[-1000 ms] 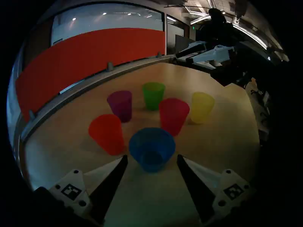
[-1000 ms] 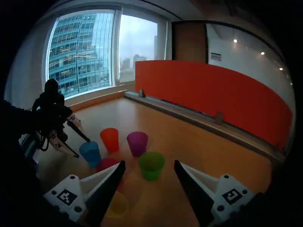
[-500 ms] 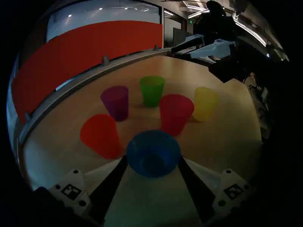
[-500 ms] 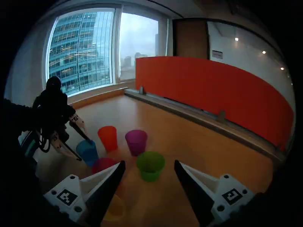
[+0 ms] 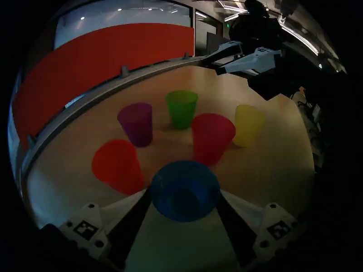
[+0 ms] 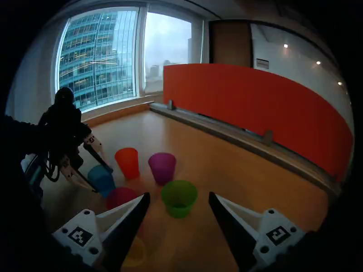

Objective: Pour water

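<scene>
One blue cup [image 5: 185, 192] stood upright on the tabletop [image 5: 277, 149], directly between the spread fingers [image 5: 129, 220] of the left gripper [image 5: 183, 196], apparently unclamped. The right gripper [image 6: 178, 195], also spread and empty, was farther off.

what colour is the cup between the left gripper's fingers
The cup is blue, clearest in the left gripper view.

Orange partition [image 6: 272, 109], tall windows [image 6: 95, 59].
</scene>
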Motion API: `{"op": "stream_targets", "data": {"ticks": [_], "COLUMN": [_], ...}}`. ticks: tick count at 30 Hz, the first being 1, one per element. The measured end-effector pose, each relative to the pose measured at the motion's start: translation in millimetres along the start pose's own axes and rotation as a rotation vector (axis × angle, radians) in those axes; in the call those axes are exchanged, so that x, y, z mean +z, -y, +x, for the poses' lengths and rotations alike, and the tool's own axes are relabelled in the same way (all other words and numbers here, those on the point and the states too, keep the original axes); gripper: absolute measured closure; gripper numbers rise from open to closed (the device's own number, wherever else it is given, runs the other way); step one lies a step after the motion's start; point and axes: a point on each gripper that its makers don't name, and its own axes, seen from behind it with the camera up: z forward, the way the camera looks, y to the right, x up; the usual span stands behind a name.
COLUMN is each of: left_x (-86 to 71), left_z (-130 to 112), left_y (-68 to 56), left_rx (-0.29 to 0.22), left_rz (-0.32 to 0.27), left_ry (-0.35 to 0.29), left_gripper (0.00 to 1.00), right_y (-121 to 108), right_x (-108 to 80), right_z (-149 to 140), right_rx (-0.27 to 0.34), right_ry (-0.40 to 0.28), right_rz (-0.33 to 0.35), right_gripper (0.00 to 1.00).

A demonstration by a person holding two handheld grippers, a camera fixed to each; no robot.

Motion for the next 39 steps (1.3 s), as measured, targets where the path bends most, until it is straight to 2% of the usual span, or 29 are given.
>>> {"op": "stream_targets", "data": {"ticks": [3, 13, 26, 39], "left_x": [1.1, 0.9, -0.1, -1.1], "left_z": [0, 0, -3, -4], "left_y": [-1.4, -0.9, -2.4, -6.4], "left_rx": [-0.002, 0.006, 0.005, 0.025], "left_rz": [-0.004, -0.009, -0.017, -0.026], "left_ry": [0.003, 0.007, 0.013, 0.012], "left_gripper": [0.13, 0.14, 0.13, 0.14], "right_y": [0, 1, -2, -6], "right_x": [2.8, 15.4, 39.9, 63.8], "right_z": [-3, -18, -46, -62], "right_rx": [-0.001, -0.015, -0.025, -0.037], "right_ry": [0.007, 0.054, 0.133, 0.197], "right_rz": [0.003, 0.011, 0.017, 0.036], "right_gripper": [0.0, 0.0, 0.0, 0.0]}}
